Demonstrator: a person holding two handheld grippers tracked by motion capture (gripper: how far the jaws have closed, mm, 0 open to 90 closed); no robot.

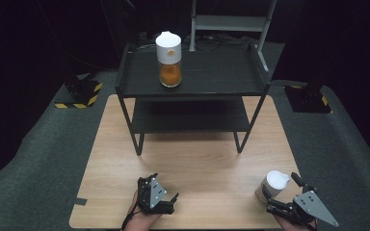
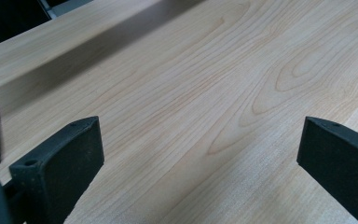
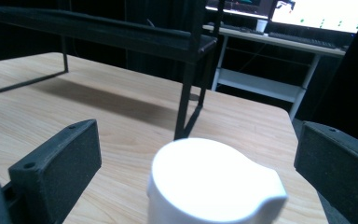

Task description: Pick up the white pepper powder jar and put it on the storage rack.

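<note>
White-lid jar [image 3: 214,186] btwn open right claw [image 3: 196,154] jaws, untouched.

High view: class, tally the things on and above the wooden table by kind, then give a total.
White-capped jars: 2, the clear glass one of orange powder on the shelf, the other between the right gripper's fingers.
Black metal two-tier shelf: 1.
Hand-held grippers: 2, with the left gripper.
Total: 5.

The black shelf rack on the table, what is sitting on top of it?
On the top tier of the black shelf rack stands one white-capped jar with orange contents. The lower tier looks bare where visible, but the top tier covers its back part.
</note>
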